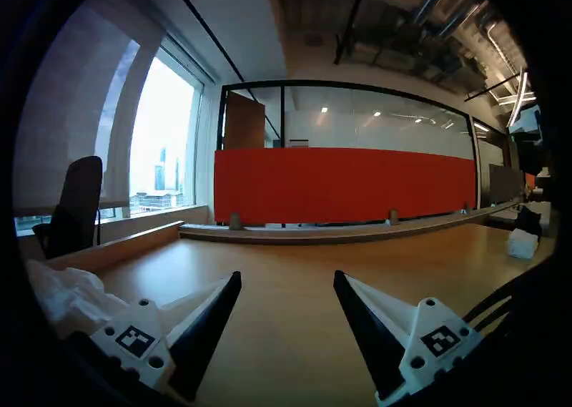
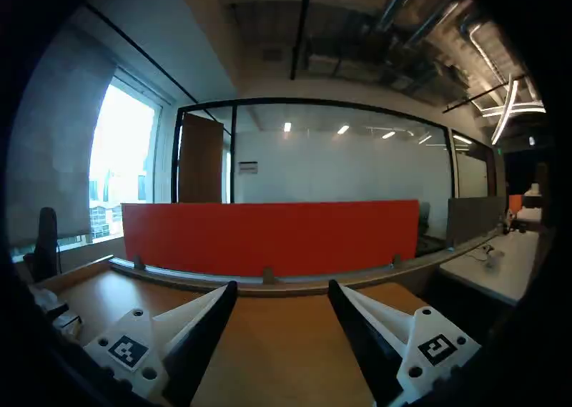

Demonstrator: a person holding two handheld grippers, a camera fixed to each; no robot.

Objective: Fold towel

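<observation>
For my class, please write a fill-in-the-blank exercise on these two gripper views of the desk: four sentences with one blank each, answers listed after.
1. The left gripper holds nothing; its fingers are ____, not shut.
2. The partition panel behind the wooden desk is coloured ____.
3. In the left gripper view, a crumpled white cloth lies to the ____ of the fingers.
4. The black chair stands beside a bright ____.
Missing words: open; red; left; window.

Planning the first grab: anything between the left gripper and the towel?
Nothing visible. The white crumpled cloth, apparently the towel, lies on the wooden table right beside the left gripper, off to its left; the open fingers point at bare tabletop.
</observation>
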